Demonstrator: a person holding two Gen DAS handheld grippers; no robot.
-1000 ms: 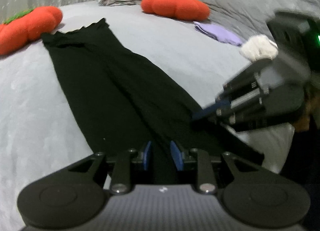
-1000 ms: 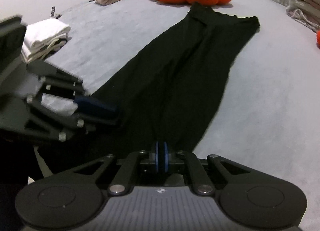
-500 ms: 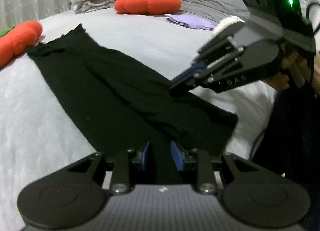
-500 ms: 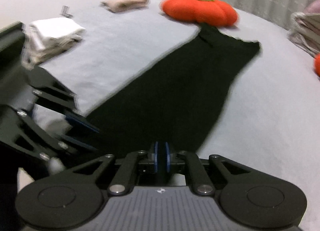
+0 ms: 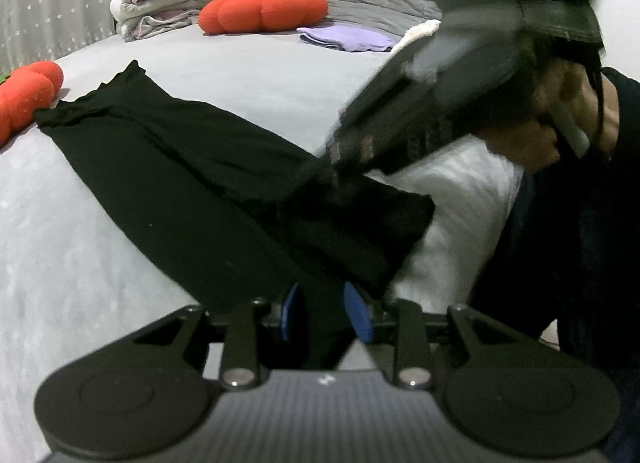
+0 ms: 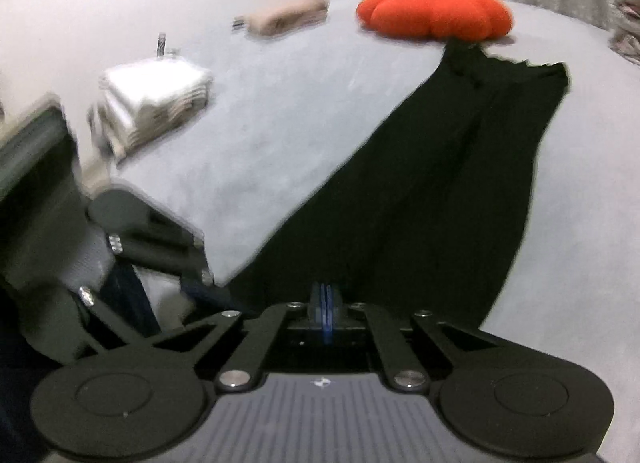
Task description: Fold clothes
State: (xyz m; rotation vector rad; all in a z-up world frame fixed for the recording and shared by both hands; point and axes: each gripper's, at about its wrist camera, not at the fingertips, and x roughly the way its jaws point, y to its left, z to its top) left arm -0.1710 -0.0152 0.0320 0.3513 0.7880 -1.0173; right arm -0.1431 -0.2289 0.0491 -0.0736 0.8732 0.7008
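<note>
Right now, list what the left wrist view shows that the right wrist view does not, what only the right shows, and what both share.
Only the left wrist view: a folded lilac garment, a second orange pumpkin cushion and the person's hand behind the right gripper.
Only the right wrist view: a folded white stack and a folded beige garment.
Both: the long black garment on the grey bed, its near end between the pads of the left gripper.

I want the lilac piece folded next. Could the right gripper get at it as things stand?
Probably not yet: the right gripper is shut on the black trousers, and the lilac garment lies well beyond on the bed, though nothing blocks the way.
</note>
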